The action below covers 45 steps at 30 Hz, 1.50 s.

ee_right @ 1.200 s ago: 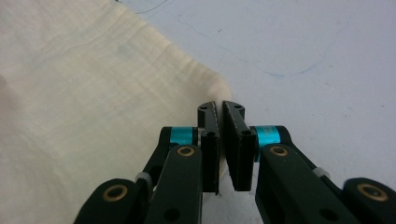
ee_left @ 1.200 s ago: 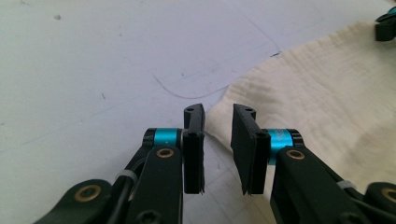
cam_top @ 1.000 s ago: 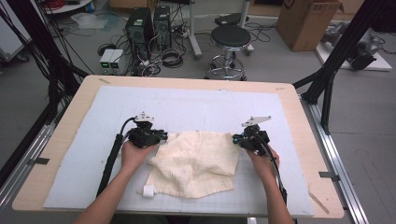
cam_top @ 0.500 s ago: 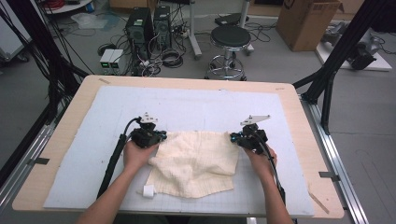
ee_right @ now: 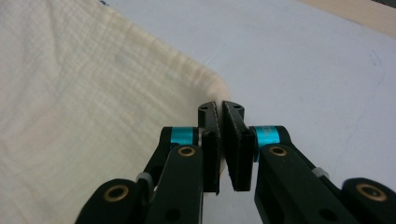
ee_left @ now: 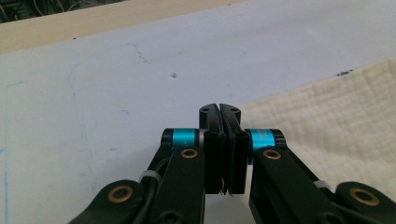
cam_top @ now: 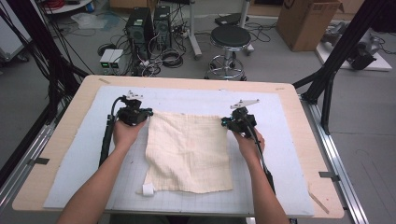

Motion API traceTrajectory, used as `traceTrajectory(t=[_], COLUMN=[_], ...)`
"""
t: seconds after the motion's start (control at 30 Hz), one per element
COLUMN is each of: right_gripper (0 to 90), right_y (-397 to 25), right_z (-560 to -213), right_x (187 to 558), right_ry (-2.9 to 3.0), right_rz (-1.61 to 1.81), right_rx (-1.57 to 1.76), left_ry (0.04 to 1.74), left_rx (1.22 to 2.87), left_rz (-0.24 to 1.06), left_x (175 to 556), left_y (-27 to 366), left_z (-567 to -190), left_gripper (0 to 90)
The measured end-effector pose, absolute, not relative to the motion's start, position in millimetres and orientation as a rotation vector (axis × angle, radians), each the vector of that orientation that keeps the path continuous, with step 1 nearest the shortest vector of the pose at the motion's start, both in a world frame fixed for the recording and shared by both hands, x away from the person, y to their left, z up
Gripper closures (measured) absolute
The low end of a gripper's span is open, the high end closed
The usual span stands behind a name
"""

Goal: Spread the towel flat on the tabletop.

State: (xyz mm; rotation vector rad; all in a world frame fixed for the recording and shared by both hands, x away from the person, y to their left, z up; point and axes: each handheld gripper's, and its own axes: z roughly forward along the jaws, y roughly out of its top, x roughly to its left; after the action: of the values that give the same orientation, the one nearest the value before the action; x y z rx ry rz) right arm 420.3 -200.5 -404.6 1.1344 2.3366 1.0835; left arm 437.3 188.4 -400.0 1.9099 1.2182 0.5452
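Cloth (cam_top: 189, 151), cream and woven, is pinched at its two far corners: the left gripper (cam_top: 140, 113) has its jaws pressed together on the far left corner, and the right gripper (cam_top: 230, 122) is clamped the same way on the far right corner. Between them the far edge runs straight, and the rest lies spread flat on the white gridded mat (cam_top: 84, 154) covering the table (cam_top: 60, 126). A small white tag (cam_top: 147, 189) sits at the near left corner.
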Motion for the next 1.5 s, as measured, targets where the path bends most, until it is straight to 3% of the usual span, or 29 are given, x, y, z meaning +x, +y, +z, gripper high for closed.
traceTrajectory(t=[0.2, 0.23, 0.3, 0.5, 0.87, 1.0, 1.23, 1.5], right_gripper=[85.6, 82.0, 72.2, 64.6, 49.8, 48.5, 44.7, 45.6], right_y=[-193, -193, -195, -203, -207, -202, -199, -196], right_z=[-402, -402, -404, -399, -375, -371, -387, -408], right_x=[441, 444, 449, 444, 394, 364, 323, 290], right_ry=[2.311, 2.299, 2.267, 2.308, 2.369, 2.344, 2.431, 2.519], right_rz=[1.045, 1.030, 1.008, 1.071, 1.234, 1.271, 1.279, 1.277], right_rx=[1.183, 1.180, 1.208, 1.203, 1.059, 0.941, 0.859, 0.790], left_ry=[1.231, 1.224, 1.230, 1.183, 0.971, 0.908, 0.828, 0.734], left_rx=[1.923, 1.918, 1.899, 1.898, 1.910, 1.919, 1.946, 2.031], left_rz=[0.545, 0.542, 0.518, 0.485, 0.451, 0.443, 0.399, 0.327], left_x=[462, 464, 466, 455, 382, 349, 300, 271], left_y=[187, 186, 186, 192, 201, 207, 214, 215], left_z=[-398, -398, -399, -396, -391, -393, -410, -429], left_gripper=[87.9, 86.8, 69.9, 67.1, 62.6, 62.1, 60.0, 54.2])
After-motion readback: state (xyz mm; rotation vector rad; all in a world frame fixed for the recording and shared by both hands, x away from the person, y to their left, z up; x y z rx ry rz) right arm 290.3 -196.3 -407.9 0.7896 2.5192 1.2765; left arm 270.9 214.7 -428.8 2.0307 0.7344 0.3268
